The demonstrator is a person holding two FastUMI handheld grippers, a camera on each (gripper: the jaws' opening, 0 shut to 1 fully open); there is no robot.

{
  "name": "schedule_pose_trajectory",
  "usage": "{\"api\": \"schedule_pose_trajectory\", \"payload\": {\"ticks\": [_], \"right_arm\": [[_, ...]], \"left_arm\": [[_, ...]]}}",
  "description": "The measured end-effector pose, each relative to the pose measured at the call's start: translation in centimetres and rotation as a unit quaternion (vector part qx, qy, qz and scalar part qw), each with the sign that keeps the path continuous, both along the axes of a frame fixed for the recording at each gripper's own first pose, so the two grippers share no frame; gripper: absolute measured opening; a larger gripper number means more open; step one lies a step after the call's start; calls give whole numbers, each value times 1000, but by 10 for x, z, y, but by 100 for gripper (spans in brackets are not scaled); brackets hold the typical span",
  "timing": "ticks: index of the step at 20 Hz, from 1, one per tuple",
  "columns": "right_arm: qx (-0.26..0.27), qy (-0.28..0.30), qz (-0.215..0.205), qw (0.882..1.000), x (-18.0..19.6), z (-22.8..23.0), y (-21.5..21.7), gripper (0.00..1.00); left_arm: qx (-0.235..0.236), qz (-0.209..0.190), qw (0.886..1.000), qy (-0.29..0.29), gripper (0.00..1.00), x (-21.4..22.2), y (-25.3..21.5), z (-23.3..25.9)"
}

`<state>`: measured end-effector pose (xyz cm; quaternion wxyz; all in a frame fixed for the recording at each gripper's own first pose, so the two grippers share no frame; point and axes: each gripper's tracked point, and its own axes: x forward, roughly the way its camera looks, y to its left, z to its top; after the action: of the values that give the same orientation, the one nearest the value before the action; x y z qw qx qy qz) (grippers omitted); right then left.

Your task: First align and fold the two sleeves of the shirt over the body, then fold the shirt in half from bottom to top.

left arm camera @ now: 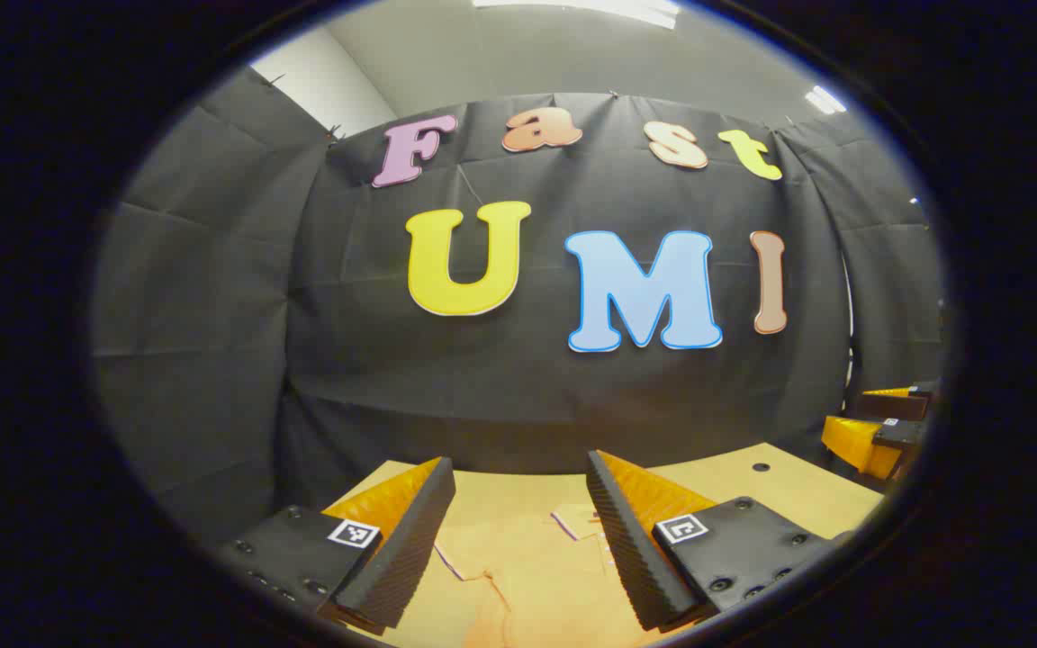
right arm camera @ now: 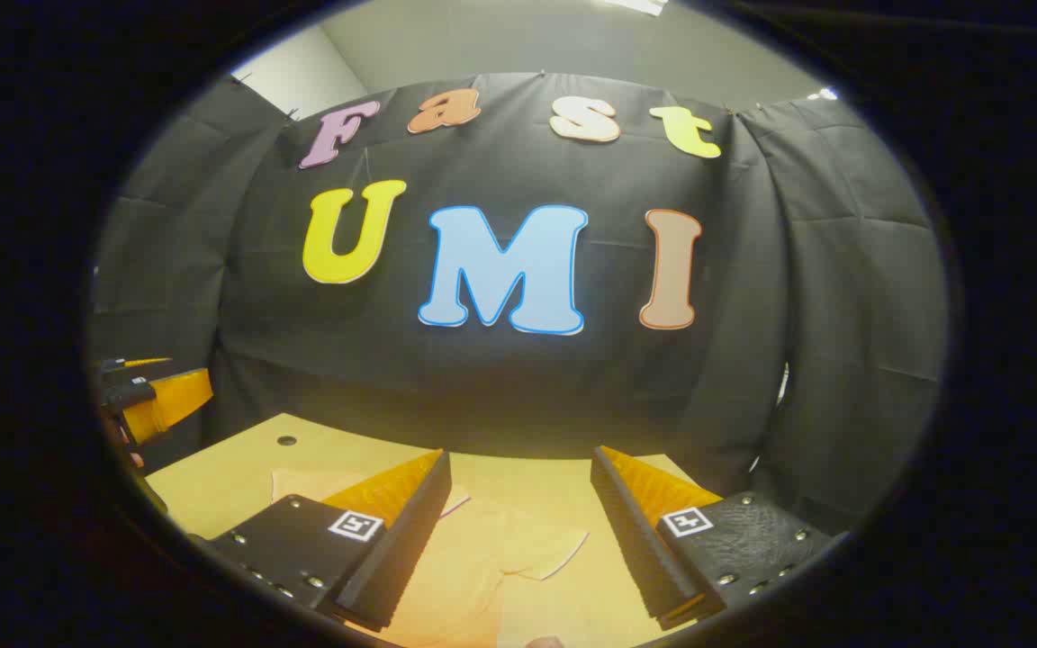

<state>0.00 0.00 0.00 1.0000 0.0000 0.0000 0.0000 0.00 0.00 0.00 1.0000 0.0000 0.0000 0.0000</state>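
Note:
An orange short-sleeved shirt (left arm camera: 527, 567) lies flat on the light wooden table (left arm camera: 807, 495), its collar between my left fingers in the left gripper view. My left gripper (left arm camera: 518, 504) hovers open above it, nothing between its fingers. In the right gripper view the shirt (right arm camera: 482, 567) shows a sleeve (right arm camera: 545, 553) spread out to the right. My right gripper (right arm camera: 518, 504) is open above that sleeve and holds nothing. The right gripper (left arm camera: 879, 432) also appears at the right edge of the left gripper view, and the left gripper (right arm camera: 154, 400) at the left edge of the right gripper view.
The table (right arm camera: 212, 477) ends at the black cloth wall close behind. A small round hole (right arm camera: 286, 440) sits in the tabletop near its far left corner; the same hole (left arm camera: 760, 467) appears in the left gripper view.

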Motion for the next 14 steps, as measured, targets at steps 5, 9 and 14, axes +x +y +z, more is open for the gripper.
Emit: {"api": "schedule_pose_trajectory", "payload": {"ticks": [5,9,14], "right_arm": [[-5,10,-4,1000,8,-4,-2,96],[-5,20,-2,1000,16,-12,-3,97],[1,35,2,999,31,-25,-3,97]], "left_arm": [[-13,2,1000,10,95,4,5,-10],[-17,8,1000,16,95,8,9,-15],[-16,14,1000,17,95,12,9,-17]]}}
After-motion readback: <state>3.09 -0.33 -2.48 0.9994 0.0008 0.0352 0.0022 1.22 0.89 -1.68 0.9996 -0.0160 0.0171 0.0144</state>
